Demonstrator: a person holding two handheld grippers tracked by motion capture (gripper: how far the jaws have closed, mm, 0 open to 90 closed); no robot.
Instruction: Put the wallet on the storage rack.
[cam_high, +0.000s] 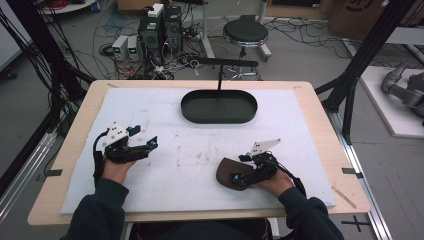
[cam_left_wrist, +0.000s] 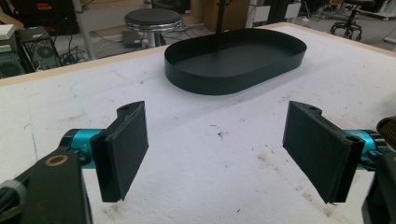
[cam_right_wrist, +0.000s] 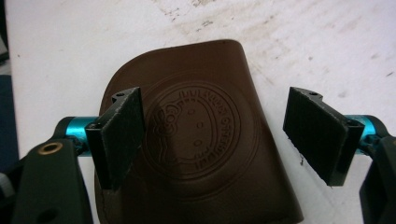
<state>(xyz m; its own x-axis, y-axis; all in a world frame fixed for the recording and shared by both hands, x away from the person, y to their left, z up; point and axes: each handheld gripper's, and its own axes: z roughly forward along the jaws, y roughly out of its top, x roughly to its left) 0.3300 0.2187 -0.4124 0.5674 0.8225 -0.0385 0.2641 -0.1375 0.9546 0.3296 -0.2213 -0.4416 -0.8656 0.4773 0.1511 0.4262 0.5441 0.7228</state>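
Note:
A brown leather pouch (cam_right_wrist: 201, 135) with an embossed round emblem lies flat on the white mat. In the high view the pouch (cam_high: 226, 171) sits at the near right. My right gripper (cam_right_wrist: 212, 135) hangs just above it, open, jaws spread wide over its left half and the mat to its right; the same gripper (cam_high: 240, 176) appears in the high view. My left gripper (cam_left_wrist: 215, 154) is open over bare mat at the left (cam_high: 150, 146), nothing between its jaws. A black oval tray (cam_high: 219, 106) sits empty at the far middle, also ahead of the left gripper (cam_left_wrist: 236, 60).
The white mat (cam_high: 190, 165) covers a wooden table (cam_high: 320, 115). A thin black post (cam_high: 220, 75) rises behind the tray. Beyond the table stand a stool (cam_high: 245, 32), computer boxes (cam_high: 160, 30) and floor cables. Black frame struts (cam_high: 360, 55) stand at the right.

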